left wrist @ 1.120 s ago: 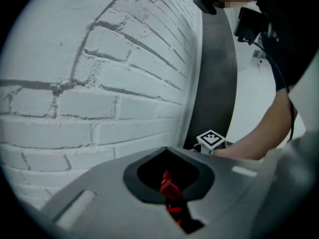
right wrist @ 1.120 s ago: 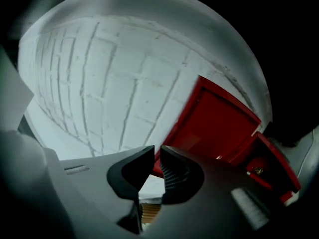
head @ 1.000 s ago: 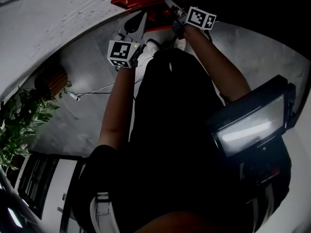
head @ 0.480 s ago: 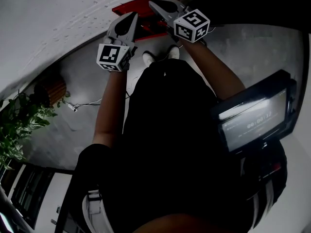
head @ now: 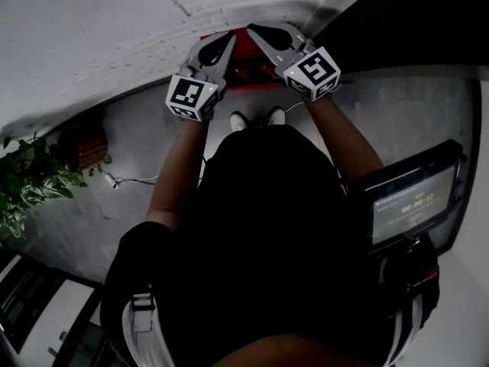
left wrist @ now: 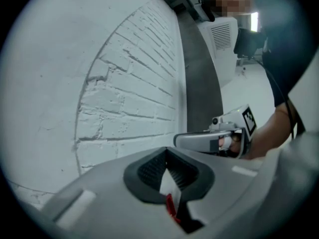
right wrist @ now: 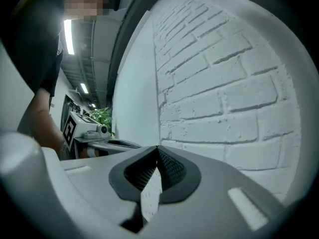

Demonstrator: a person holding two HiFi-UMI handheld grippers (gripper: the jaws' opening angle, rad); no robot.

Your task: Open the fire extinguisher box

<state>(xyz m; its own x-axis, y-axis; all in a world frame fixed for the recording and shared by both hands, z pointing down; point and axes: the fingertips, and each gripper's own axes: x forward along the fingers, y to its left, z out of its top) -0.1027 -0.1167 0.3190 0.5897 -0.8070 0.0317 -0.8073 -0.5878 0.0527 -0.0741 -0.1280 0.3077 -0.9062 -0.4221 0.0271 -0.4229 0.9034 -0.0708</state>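
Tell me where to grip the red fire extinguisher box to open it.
Likely the near edge of the red rectangular fire extinguisher box, coming from above and in front: its back stands against the white brick wall. No handle shows.

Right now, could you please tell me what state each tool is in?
Left tool: closed, nothing held.
Right tool: closed, nothing held.

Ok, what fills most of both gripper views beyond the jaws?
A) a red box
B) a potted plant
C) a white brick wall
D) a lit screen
C: the brick wall takes up most of the scene past the jaws in the left and right gripper views alike.
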